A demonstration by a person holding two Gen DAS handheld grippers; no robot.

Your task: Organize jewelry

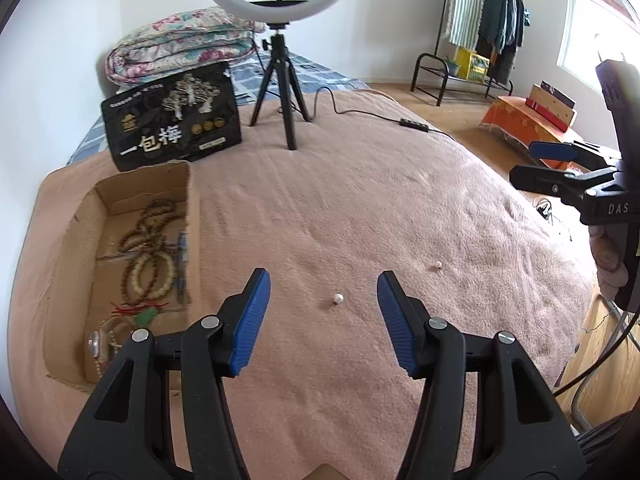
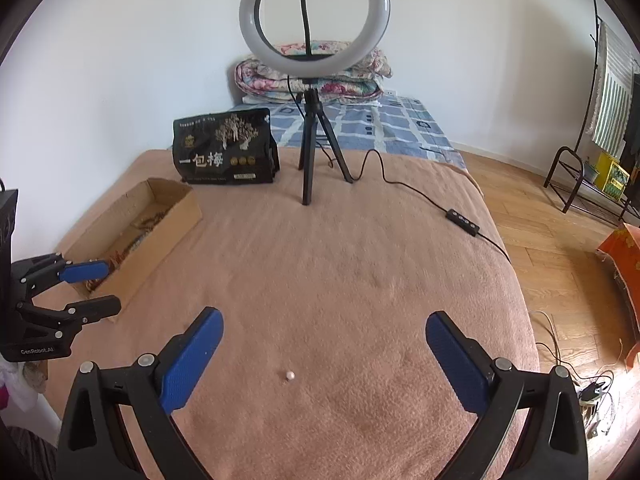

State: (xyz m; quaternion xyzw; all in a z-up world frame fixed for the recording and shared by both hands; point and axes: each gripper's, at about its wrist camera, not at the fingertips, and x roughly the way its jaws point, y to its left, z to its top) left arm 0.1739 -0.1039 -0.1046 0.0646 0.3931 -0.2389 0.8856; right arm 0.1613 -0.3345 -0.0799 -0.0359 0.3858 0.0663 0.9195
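Note:
A small white pearl [image 1: 338, 299] lies on the pink blanket between my left gripper's [image 1: 323, 284] open blue fingers. A second small pearl [image 1: 438, 266] lies further right; in the right wrist view a pearl [image 2: 289, 376] lies between the open fingers of my right gripper [image 2: 324, 328]. A cardboard box [image 1: 192, 216] at the left holds bead bracelets [image 1: 154, 236], a watch [image 1: 96, 346] and a red cord piece. The box also shows in the right wrist view [image 2: 160, 224]. Both grippers are empty, and each shows in the other's view: the right [image 1: 532, 164], the left [image 2: 108, 286].
A ring light on a black tripod [image 2: 310, 152] stands at the back middle, its cable and switch [image 2: 462, 222] trailing right. A black snack bag [image 2: 224, 152] stands behind the box. Folded quilts [image 1: 180, 44] lie at the wall. The bed edge drops to wooden floor on the right.

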